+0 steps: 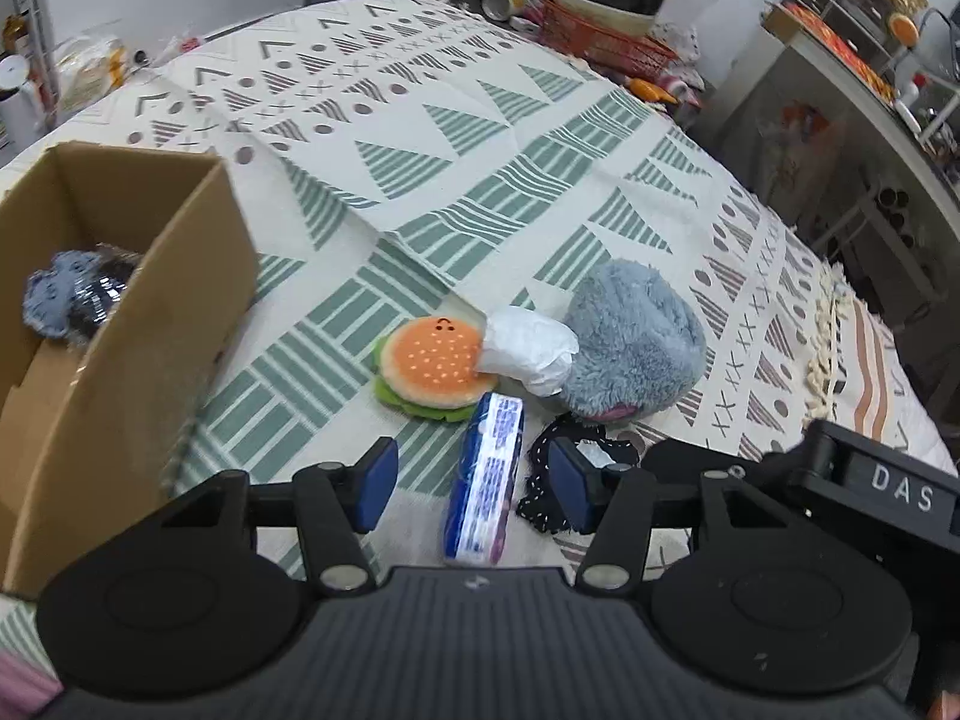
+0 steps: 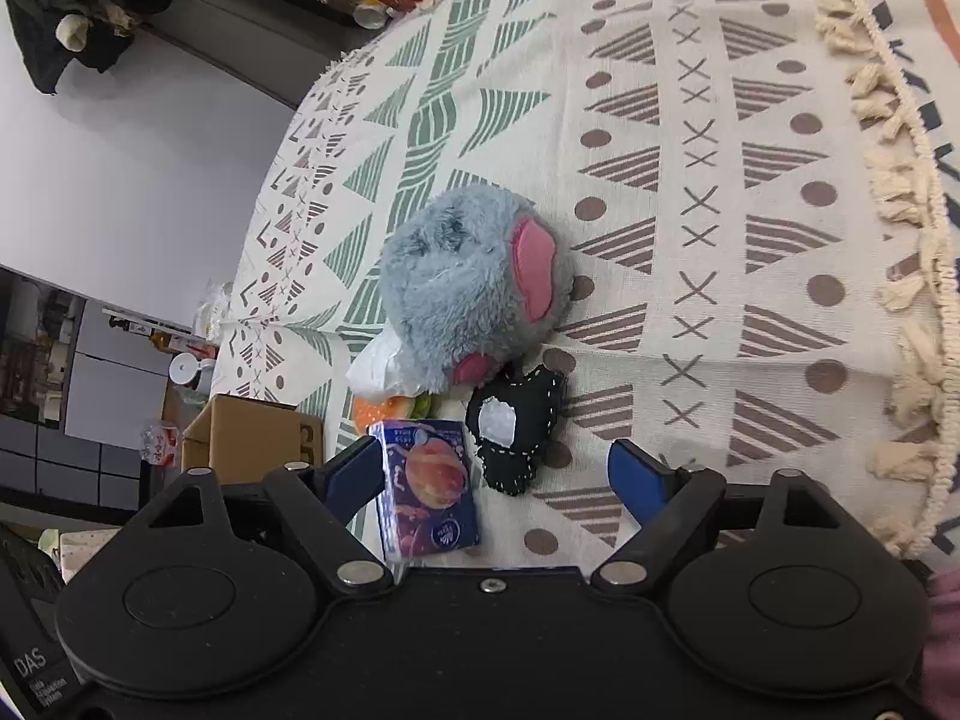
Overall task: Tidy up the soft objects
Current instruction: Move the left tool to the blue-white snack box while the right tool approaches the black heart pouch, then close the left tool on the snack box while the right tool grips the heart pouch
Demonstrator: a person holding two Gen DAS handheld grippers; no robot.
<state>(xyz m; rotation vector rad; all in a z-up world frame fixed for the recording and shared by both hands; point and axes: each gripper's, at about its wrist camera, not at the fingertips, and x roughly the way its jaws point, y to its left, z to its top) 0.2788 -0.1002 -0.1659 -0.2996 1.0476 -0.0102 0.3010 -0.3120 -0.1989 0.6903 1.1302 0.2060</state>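
Both claws gape above the tissue pack (image 1: 483, 477), box wall (image 1: 174, 324) left.

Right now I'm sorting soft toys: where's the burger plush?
In the left wrist view, the burger plush lies mid-table on the cloth, right of the box, touching the white bag.

Bright, even indoor light, soft shadows; fisheye bending and blur toward edges.

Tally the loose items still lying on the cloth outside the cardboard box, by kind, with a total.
Plush toys: 2, the burger plush and the grey furry plush
Tissue packs: 1, the blue tissue pack
Black stitched felt pieces: 1
White crumpled wrappers: 1
Total: 5
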